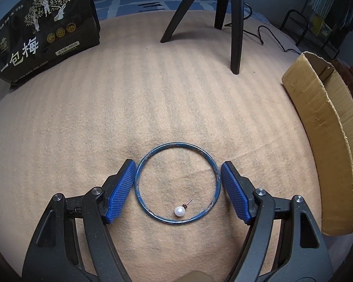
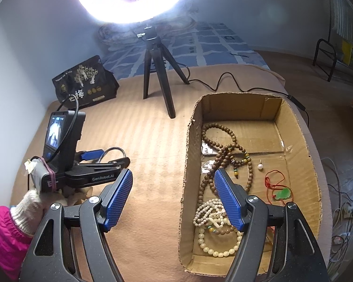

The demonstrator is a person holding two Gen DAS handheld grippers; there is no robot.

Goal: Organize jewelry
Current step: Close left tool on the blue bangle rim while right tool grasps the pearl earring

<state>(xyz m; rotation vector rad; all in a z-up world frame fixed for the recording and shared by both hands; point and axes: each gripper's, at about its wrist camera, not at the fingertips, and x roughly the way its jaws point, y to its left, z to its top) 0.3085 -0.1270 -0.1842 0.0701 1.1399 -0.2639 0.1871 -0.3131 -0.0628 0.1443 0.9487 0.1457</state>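
Bag of plums stands at ten o'clock on the tan blanket, black with white lettering. Tripod legs rise at twelve. In the left wrist view the left gripper has its jaws spread wide, one on each side of the blue bangle, which lies flat on the blanket. The left pad looks to be touching the rim; the right pad sits just beside it. Inside the bangle, at six o'clock, lies a pearl stud with its post pointing toward one o'clock. A box wall curves along three o'clock.

In the right wrist view a gloved hand at nine o'clock holds the left gripper low over the blanket. The right gripper hangs with jaws spread and nothing between them, straddling the box's left wall. Inside the box lie brown beads, white beads, a yellow bracelet, a second pearl and a green pendant on red cord.
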